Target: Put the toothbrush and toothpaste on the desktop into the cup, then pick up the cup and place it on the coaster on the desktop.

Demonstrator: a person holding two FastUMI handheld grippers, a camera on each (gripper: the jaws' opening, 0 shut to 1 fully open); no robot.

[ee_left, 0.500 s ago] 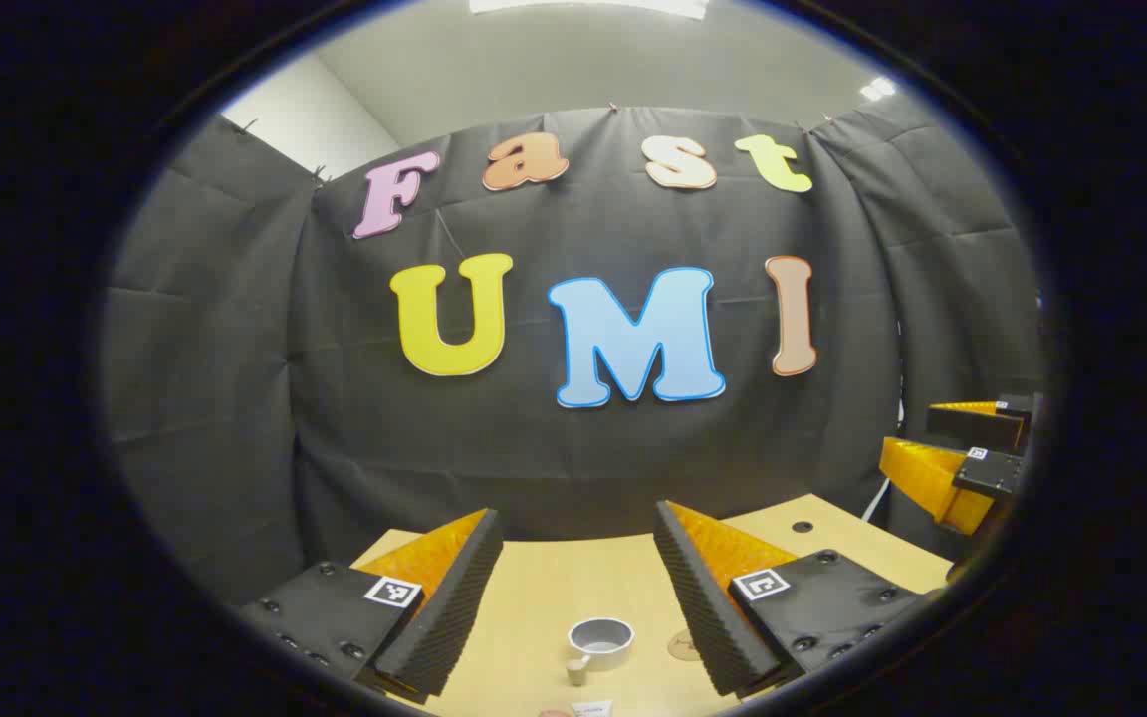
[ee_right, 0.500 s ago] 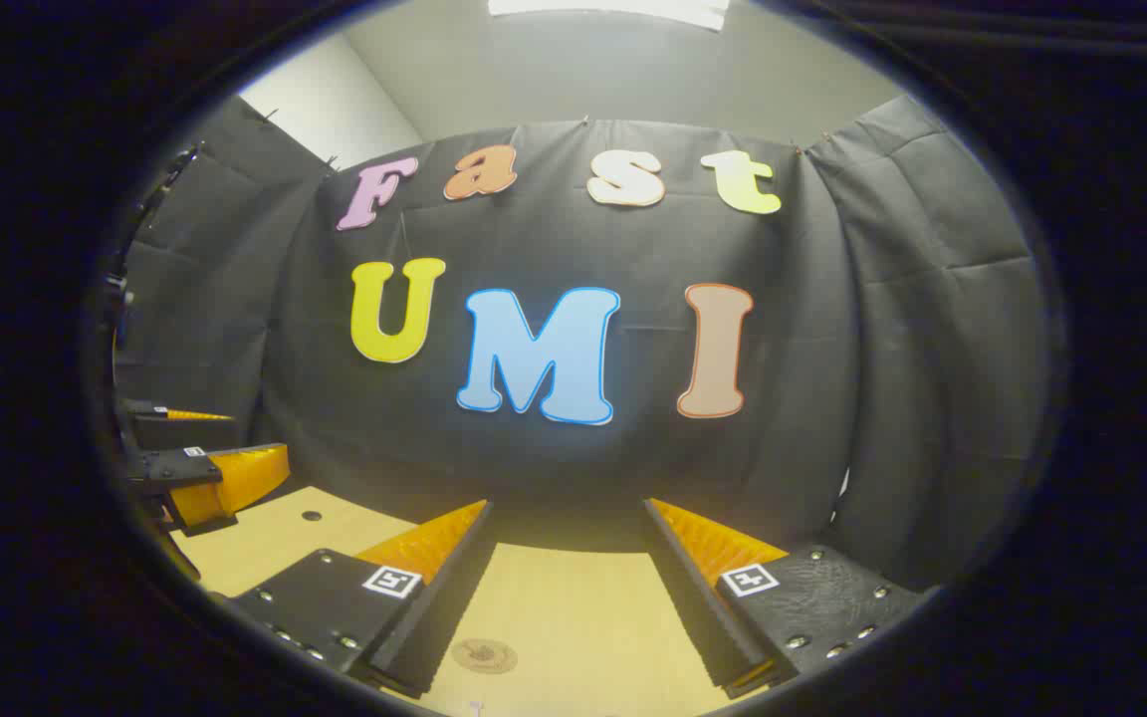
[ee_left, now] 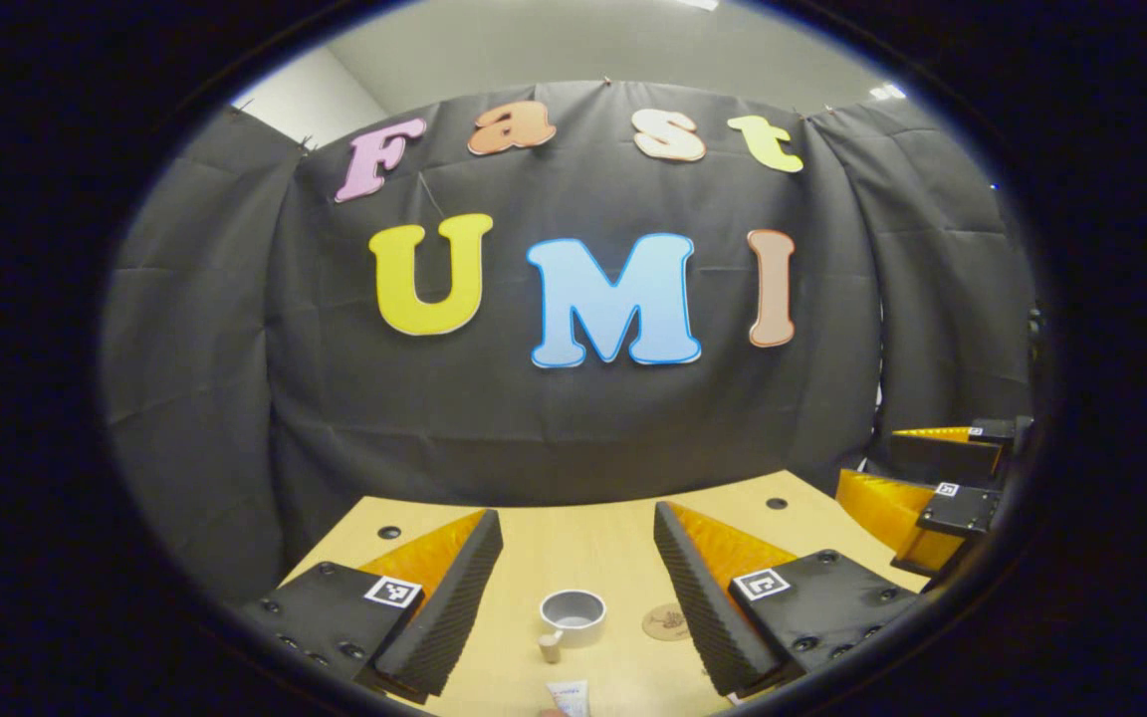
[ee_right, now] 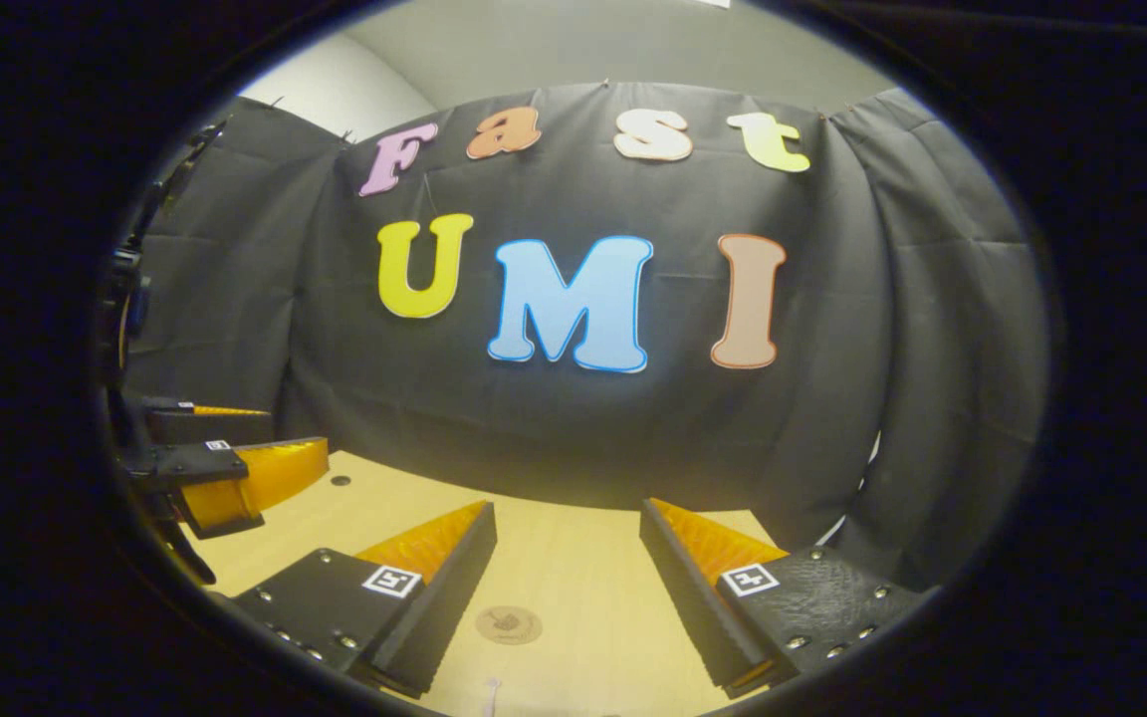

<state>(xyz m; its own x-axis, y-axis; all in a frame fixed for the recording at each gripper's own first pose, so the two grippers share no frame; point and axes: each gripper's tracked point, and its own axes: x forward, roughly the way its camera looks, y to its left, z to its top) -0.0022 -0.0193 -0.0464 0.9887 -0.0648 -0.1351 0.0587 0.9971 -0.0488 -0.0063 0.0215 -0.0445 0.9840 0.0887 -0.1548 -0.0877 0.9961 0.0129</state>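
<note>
**A:** Where are your claws?

**B:** Your left claw (ee_left: 578, 597) sits at the bottom of the left gripper view, above the tabletop (ee_left: 593, 528), its two fingers spread wide with nothing between them but air. Your right claw (ee_right: 569, 588) sits at the bottom of the right gripper view, fingers just as far apart and gripping nothing.

**A:** Can you see each claw from the other side?

**B:** Yes. In the left gripper view your right claw (ee_left: 917, 478) shows at the right edge of the frame, over the tabletop's far right corner. In the right gripper view your left claw (ee_right: 235, 448) shows at the left edge, also above the wood.

**A:** Where is the cup?

**B:** The cup (ee_left: 573, 613) stands upright on the tabletop, bottom centre of the left gripper view, between your left claw's fingers but farther off, touching neither. Its handle points toward the bottom of the frame, and what I can see of its inside looks empty.

**A:** And the coaster?

**B:** The coaster (ee_left: 665, 623) lies flat just right of the cup in that view, partly behind your claw's right finger. In the right gripper view the coaster (ee_right: 509, 624) lies bottom centre, between the fingers, nearer the left one.

**A:** The toothpaste and toothbrush?

**B:** The toothpaste (ee_left: 568, 697) pokes in at the very bottom edge of the left gripper view, below the cup. A thin pale tip (ee_right: 490, 694) crosses the bottom edge of the right gripper view; I cannot tell whether that is the toothbrush.
</note>
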